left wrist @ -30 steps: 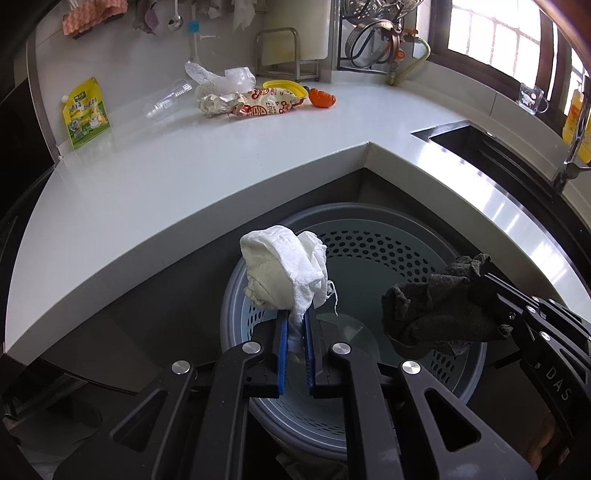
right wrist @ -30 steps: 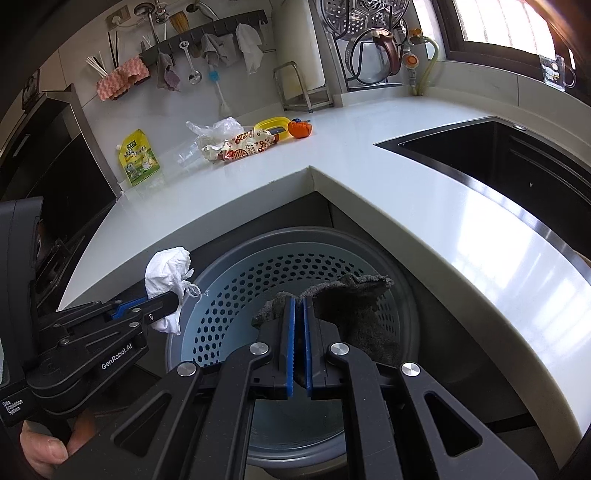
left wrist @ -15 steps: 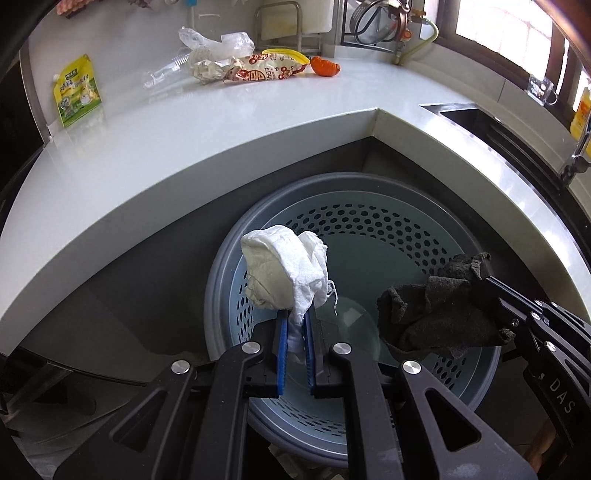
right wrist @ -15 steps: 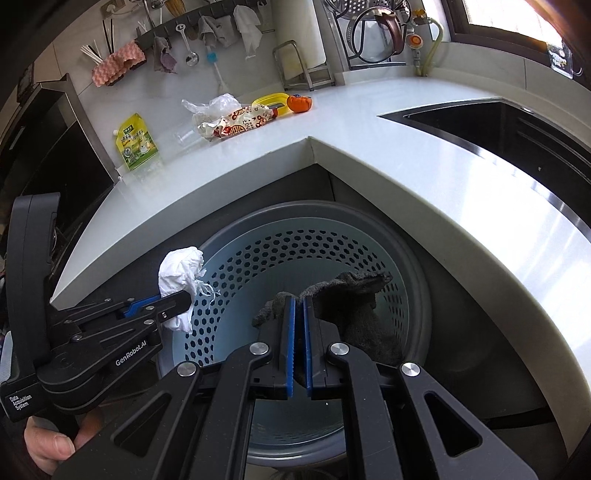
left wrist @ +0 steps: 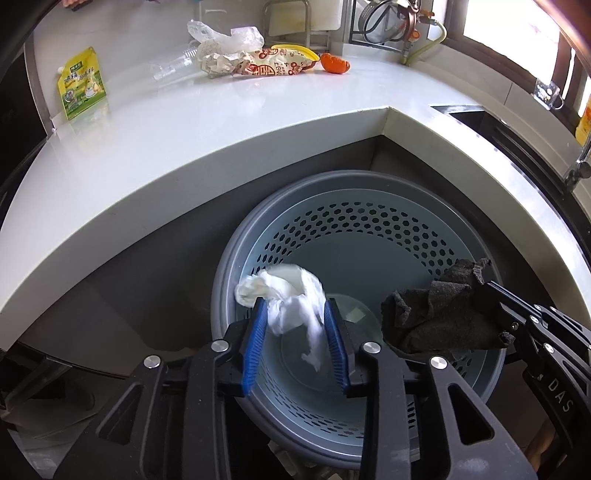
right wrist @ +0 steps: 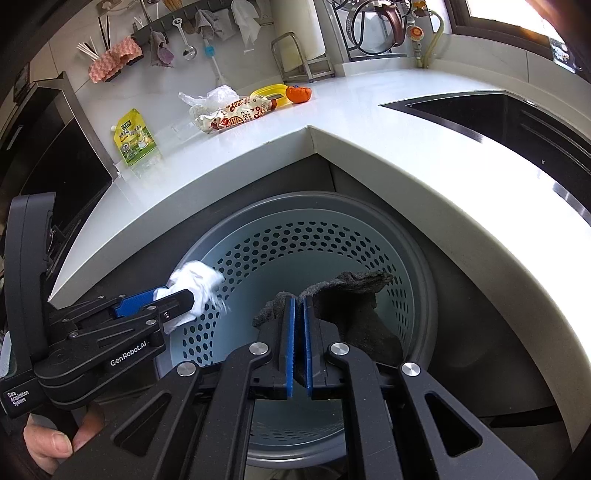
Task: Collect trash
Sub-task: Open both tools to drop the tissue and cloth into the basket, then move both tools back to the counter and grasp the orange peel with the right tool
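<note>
left gripper (left wrist: 295, 314): spread wide over the bin, white tissue wad (left wrist: 286, 299) loose between the blue pads, looks mid-drop, blurry at the edges
right gripper (right wrist: 295, 306): pinched tight on the dark rag (right wrist: 347, 295), most of it bunched out to the right side, hanging over the bin too
bin (left wrist: 369, 184): grey outer ring with a pale blue perforated basket inside, tucked under the counter corner; bottom looks bare apart from a scrap or label, hard to tell
progress, rough guess: two pieces right at the bin, tissue basically let go, rag not released yet, so early-ish
counter (left wrist: 166, 140): white, wraps around the corner above the bin
still left up there: red-and-white snack wrapper (left wrist: 273, 66) lying flat, crumpled clear plastic bag (left wrist: 225, 37) touching its left end, clear plastic bottle (left wrist: 173, 66) just beside that, yellow-green pouch (left wrist: 81, 83) leaning on the wall well off to the left
maybe trash, maybe not: orange thing (left wrist: 334, 62) and a yellow item (left wrist: 295, 50) at the wrapper's right end, can't call it
farthest back: rack (right wrist: 303, 59) against the wall, kettle (right wrist: 376, 26) on a wire stand
</note>
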